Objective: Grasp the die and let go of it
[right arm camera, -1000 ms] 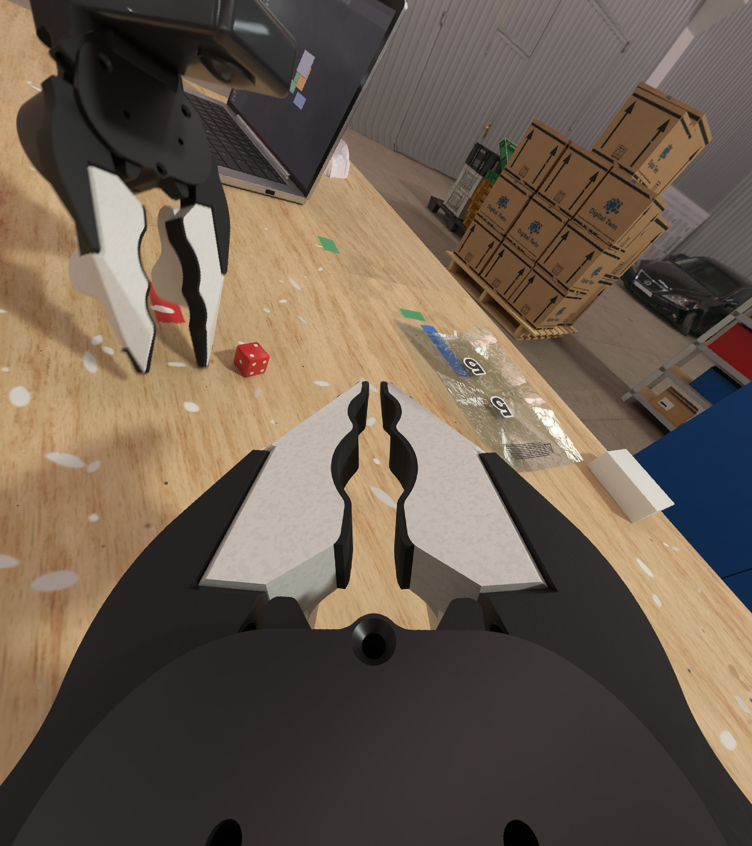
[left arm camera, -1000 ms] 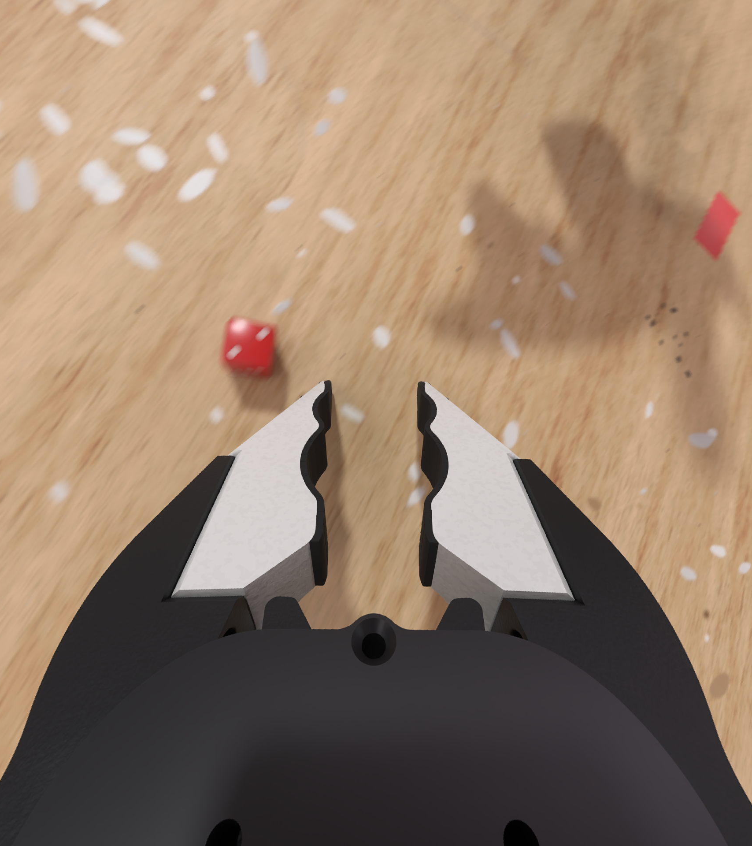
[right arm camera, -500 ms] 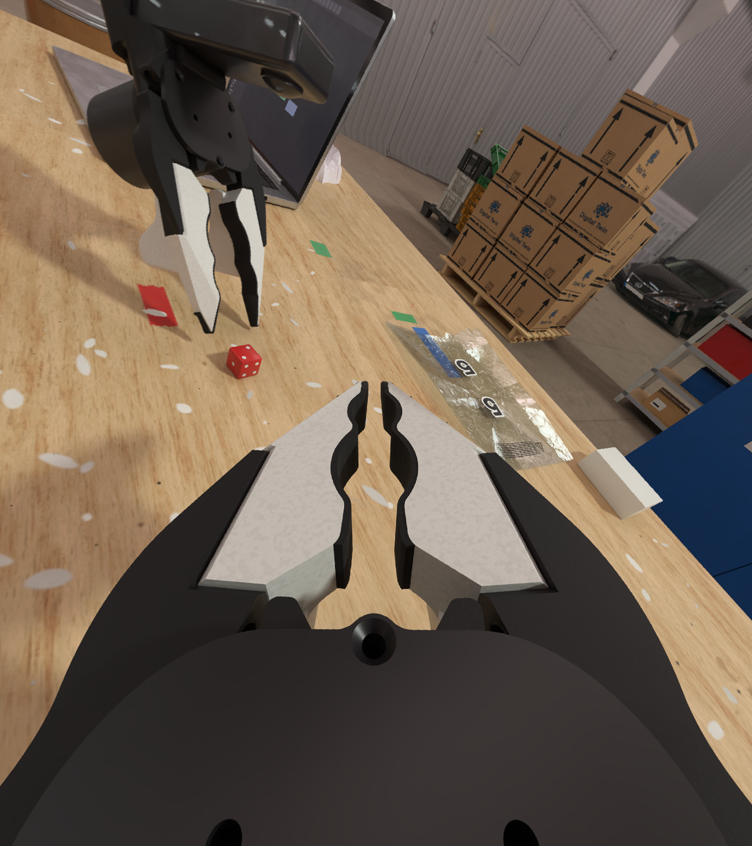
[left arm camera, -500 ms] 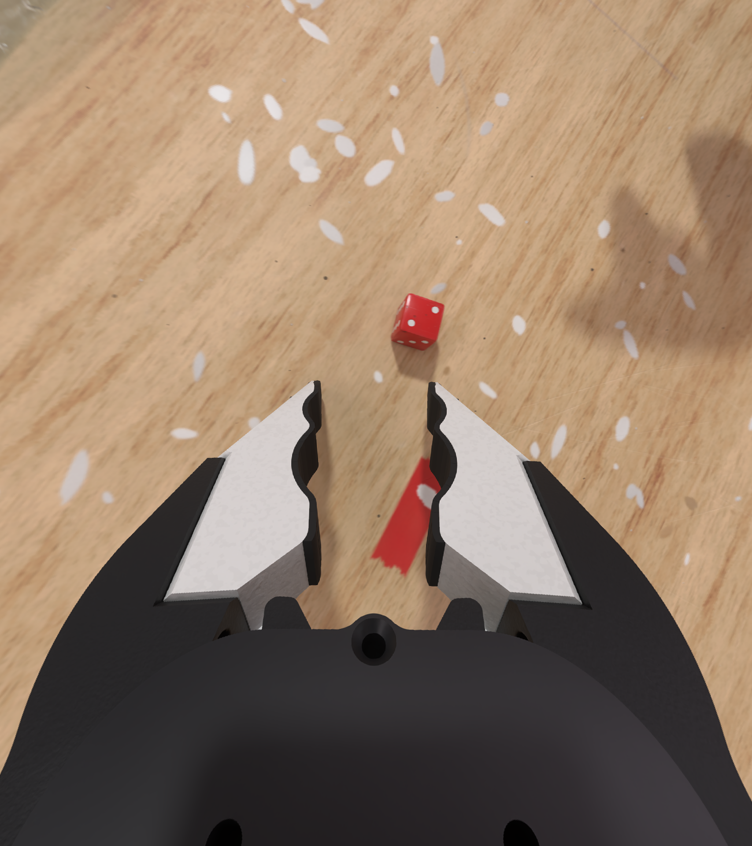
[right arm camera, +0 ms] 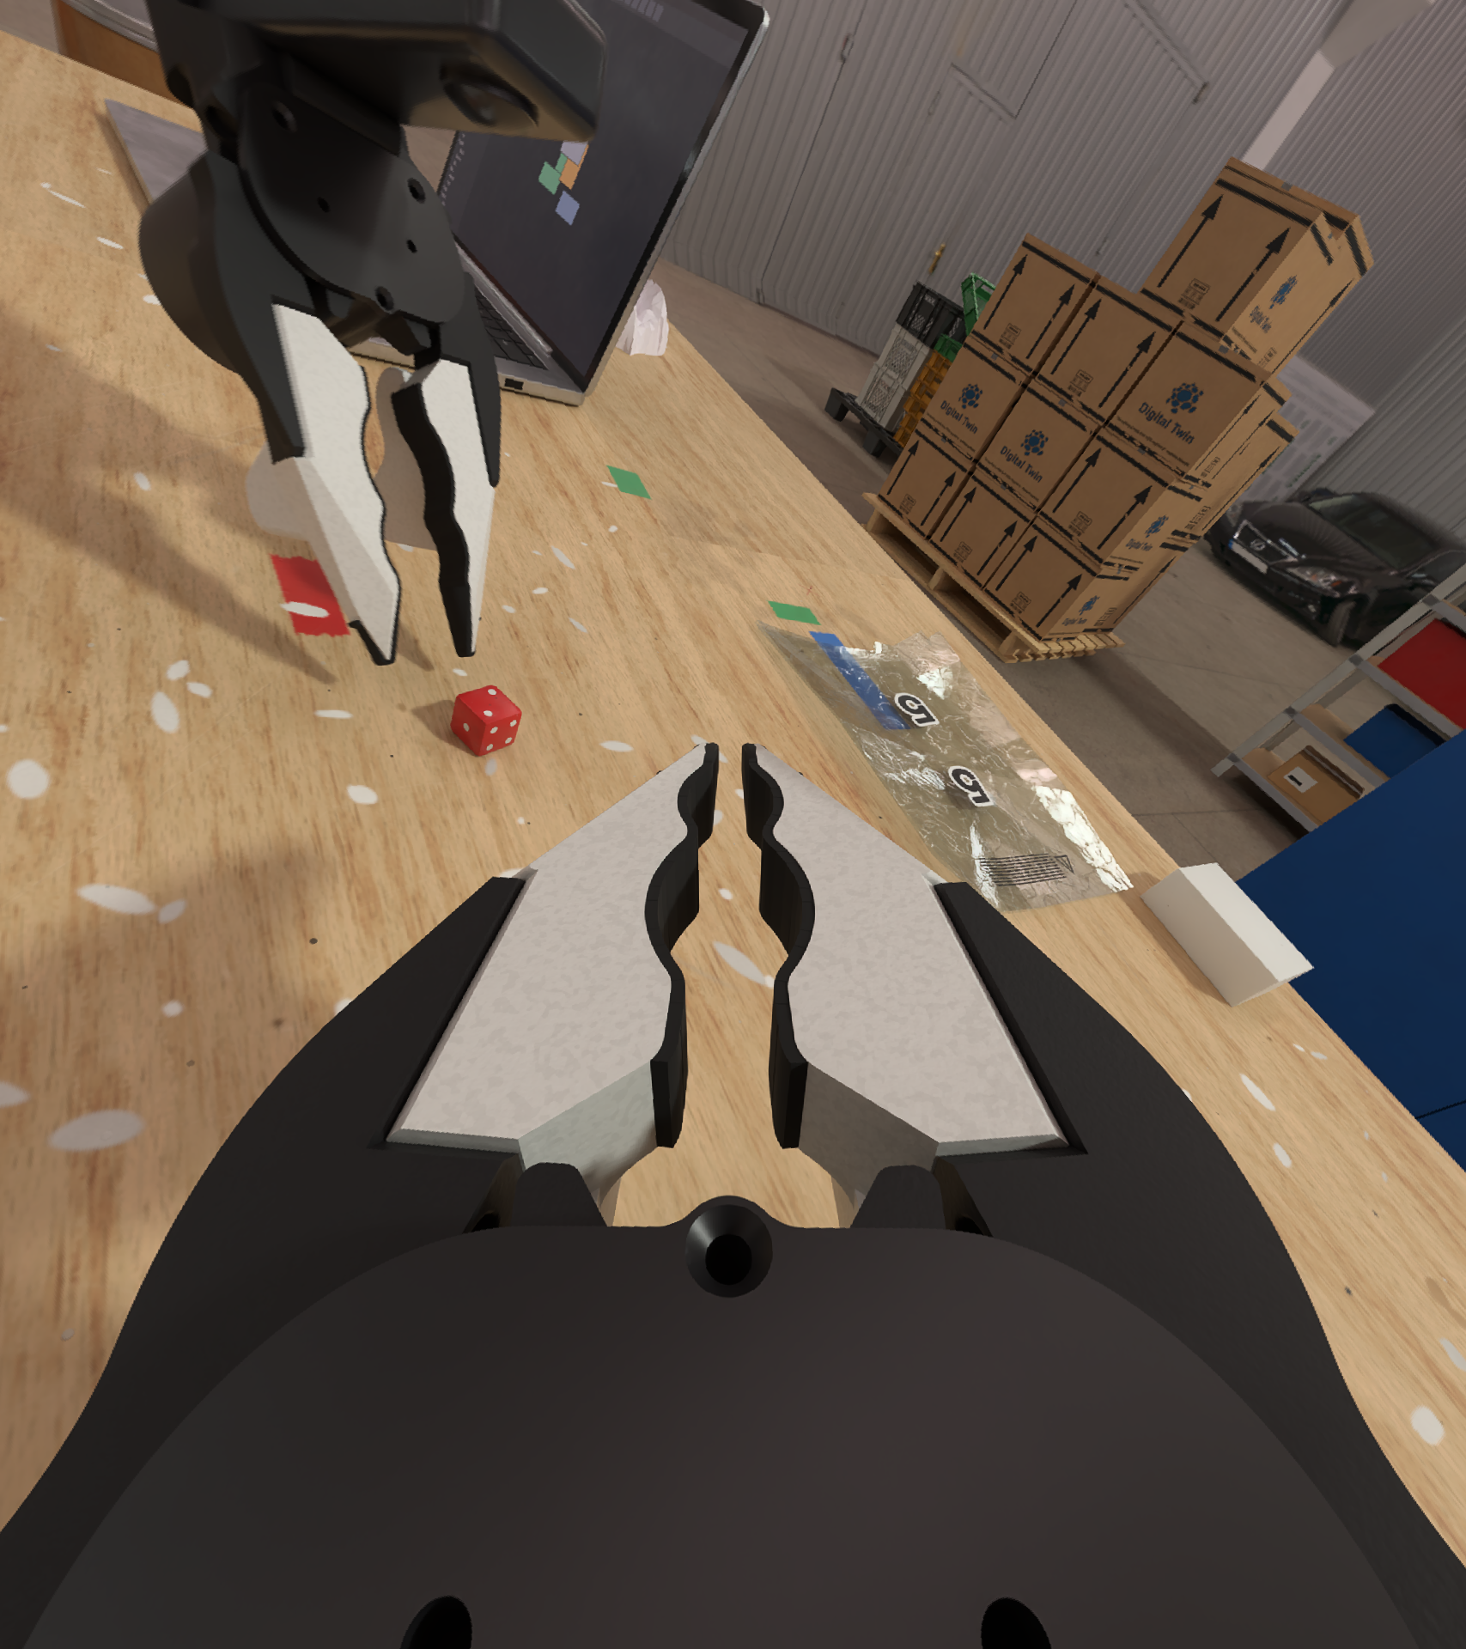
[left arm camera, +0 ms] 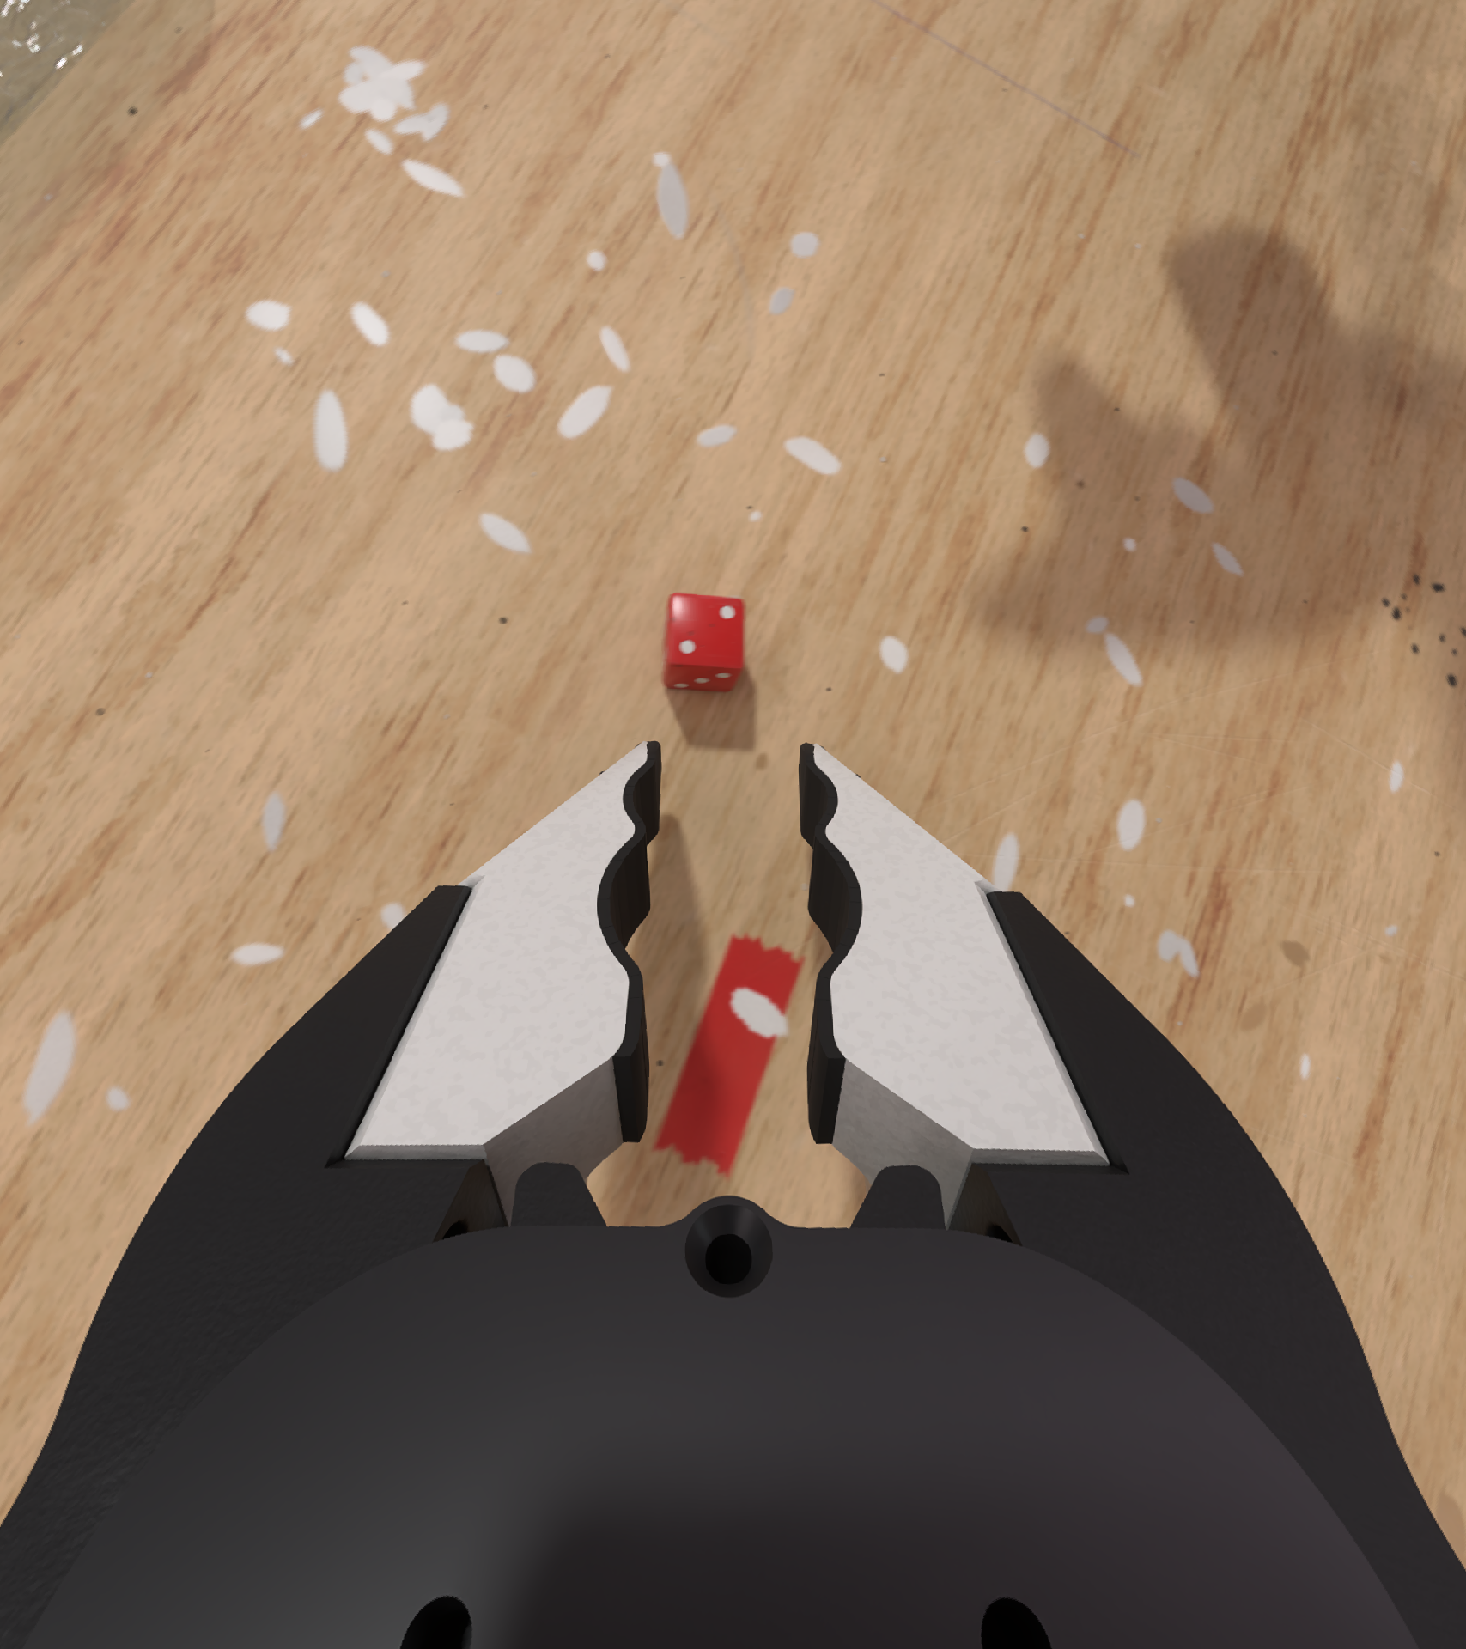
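Left gripper (left arm camera: 729, 748) jaws apart, hovering just short of red die (left arm camera: 703, 641) on counter (left arm camera: 176, 625); right gripper (right arm camera: 727, 748) nearly closed, empty.

My desk (right arm camera: 176, 892) is pale wood with a straight grain, flecked all over with small white specks, and soft shadows fall across its far left part. Past its right edge lies a grey concrete floor (right arm camera: 1095, 714). Grey ribbed walls (right arm camera: 934, 134) close off the room behind. Off the far right corner, brown cardboard boxes (right arm camera: 1104, 428) are stacked on a wooden pallet, with dark crates beside them. A dark car (right arm camera: 1336, 562) is parked further right, next to low metal shelving (right arm camera: 1380, 714). The light is even and diffuse.
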`<state>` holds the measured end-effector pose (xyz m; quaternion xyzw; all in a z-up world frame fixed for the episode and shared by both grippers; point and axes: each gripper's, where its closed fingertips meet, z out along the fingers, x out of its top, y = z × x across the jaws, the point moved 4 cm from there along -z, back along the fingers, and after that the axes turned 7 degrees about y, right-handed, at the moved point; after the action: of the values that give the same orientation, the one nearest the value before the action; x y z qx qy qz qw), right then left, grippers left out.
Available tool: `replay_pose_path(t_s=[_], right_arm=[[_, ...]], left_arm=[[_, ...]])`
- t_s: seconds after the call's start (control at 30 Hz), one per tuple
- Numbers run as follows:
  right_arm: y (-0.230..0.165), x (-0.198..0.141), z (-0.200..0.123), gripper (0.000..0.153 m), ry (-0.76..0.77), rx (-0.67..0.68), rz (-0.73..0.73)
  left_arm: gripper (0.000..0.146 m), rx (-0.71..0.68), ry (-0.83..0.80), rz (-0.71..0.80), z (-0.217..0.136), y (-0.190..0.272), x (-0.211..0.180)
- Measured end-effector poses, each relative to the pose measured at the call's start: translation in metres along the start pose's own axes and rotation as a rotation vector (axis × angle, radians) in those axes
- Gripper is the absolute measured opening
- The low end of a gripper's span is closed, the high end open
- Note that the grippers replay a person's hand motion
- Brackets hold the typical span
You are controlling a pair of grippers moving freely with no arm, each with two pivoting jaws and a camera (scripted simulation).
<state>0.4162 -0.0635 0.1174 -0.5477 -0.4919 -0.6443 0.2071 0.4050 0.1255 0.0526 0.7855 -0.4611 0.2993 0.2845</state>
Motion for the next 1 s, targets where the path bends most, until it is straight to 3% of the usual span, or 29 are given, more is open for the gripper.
replay_pose_path(t_s=[0.23, 0.33, 0.53, 0.87, 0.93, 1.0], right_arm=[[-0.001, -0.002, 0.002, 0.005, -0.008, 0.001, 0.004], [0.0, -0.003, 0.001, 0.005, -0.006, -0.002, 0.009], [-0.001, -0.003, 0.001, 0.005, -0.004, 0.004, 0.013], [-0.003, -0.005, 0.003, 0.005, -0.008, 0.013, 0.017], [-0.003, -0.005, 0.003, 0.005, -0.006, 0.014, 0.016], [-0.003, -0.005, 0.003, 0.005, -0.002, 0.014, 0.02]], left_arm=[[0.028, -0.016, -0.01, 0.097, 0.02, -0.006, 0.003], [0.018, 0.0, -0.029, 0.162, 0.025, -0.007, 0.007], [0.018, -0.053, -0.029, 0.311, 0.031, -0.001, 0.011], [0.018, -0.09, -0.007, 0.384, 0.048, 0.016, 0.022], [0.036, -0.113, 0.037, 0.361, 0.043, 0.015, 0.024], [0.044, -0.137, 0.104, 0.302, 0.035, 0.013, 0.027]])
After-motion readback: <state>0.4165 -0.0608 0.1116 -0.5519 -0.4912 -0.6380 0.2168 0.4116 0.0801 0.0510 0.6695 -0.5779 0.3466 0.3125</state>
